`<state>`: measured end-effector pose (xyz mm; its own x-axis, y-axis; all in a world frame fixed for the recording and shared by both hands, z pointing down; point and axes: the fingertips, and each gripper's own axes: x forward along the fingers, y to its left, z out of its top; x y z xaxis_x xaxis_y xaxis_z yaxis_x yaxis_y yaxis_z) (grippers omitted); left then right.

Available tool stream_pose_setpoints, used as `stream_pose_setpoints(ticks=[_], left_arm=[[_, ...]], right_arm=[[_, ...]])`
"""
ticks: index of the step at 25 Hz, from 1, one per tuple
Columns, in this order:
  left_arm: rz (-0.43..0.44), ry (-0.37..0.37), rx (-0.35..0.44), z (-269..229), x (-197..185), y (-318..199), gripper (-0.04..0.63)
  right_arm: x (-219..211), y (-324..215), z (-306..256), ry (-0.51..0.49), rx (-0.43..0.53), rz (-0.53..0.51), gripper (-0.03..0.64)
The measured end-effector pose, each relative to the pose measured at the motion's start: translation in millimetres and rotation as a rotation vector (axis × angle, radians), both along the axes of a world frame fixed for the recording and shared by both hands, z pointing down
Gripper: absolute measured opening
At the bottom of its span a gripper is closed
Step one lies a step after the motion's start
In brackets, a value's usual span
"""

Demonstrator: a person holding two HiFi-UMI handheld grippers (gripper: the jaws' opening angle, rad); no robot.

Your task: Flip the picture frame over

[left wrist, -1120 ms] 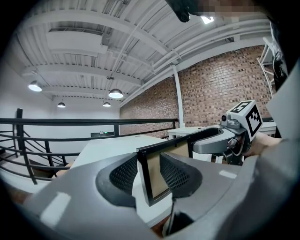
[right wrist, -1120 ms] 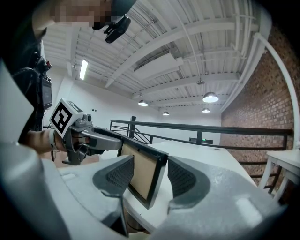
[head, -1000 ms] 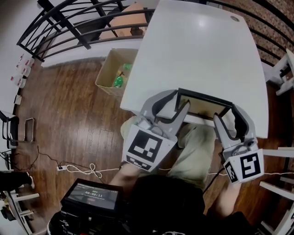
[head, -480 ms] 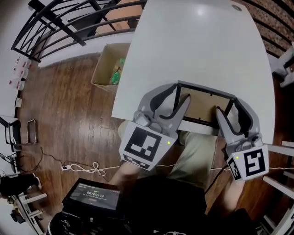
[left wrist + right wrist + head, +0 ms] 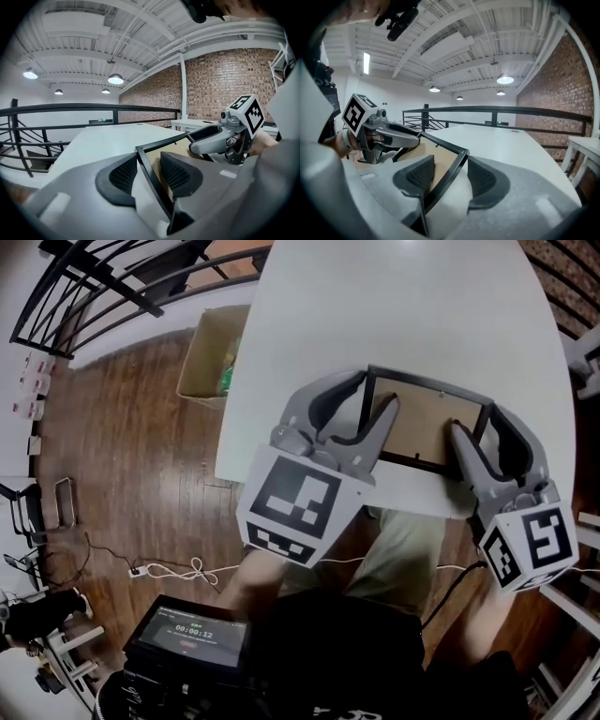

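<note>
The picture frame (image 5: 422, 423), black-edged with its brown cardboard back up, lies on the white table (image 5: 403, 315) near the front edge. My left gripper (image 5: 372, 392) straddles the frame's left bar, one finger outside and one over the cardboard. Its jaws have just been opening; the thin bar (image 5: 154, 185) runs between the wide-apart pads of the left gripper (image 5: 149, 161). My right gripper (image 5: 476, 420) straddles the right bar the same way. In the right gripper view the bar (image 5: 440, 143) passes between the right gripper's (image 5: 451, 171) pads with gaps on both sides.
A cardboard box (image 5: 206, 357) with green items stands on the wooden floor left of the table. A black railing (image 5: 94, 287) runs at the far left. A dark screen (image 5: 187, 638) sits below, by the person's lap. More white furniture (image 5: 586, 362) stands at the right.
Both grippers moved away from me with the frame between their jaws. The frame went from overhanging the table's front edge to lying farther onto the table, its brown back more plainly shown.
</note>
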<state>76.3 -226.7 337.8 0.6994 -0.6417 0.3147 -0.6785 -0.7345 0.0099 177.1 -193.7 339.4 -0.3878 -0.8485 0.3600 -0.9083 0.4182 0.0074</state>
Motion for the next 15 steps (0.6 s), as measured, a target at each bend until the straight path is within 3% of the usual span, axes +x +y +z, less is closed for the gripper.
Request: stream_pose_setpoints(ticks=[6, 15], left_arm=[[-0.029, -0.009, -0.086, 14, 0, -19, 0.163], [-0.082, -0.013, -0.089, 18, -2, -22, 0.161]], right_arm=[[1, -20, 14, -0.034, -0.081, 0.023, 0.206], [2, -26, 17, -0.030, -0.077, 0.053, 0.196]])
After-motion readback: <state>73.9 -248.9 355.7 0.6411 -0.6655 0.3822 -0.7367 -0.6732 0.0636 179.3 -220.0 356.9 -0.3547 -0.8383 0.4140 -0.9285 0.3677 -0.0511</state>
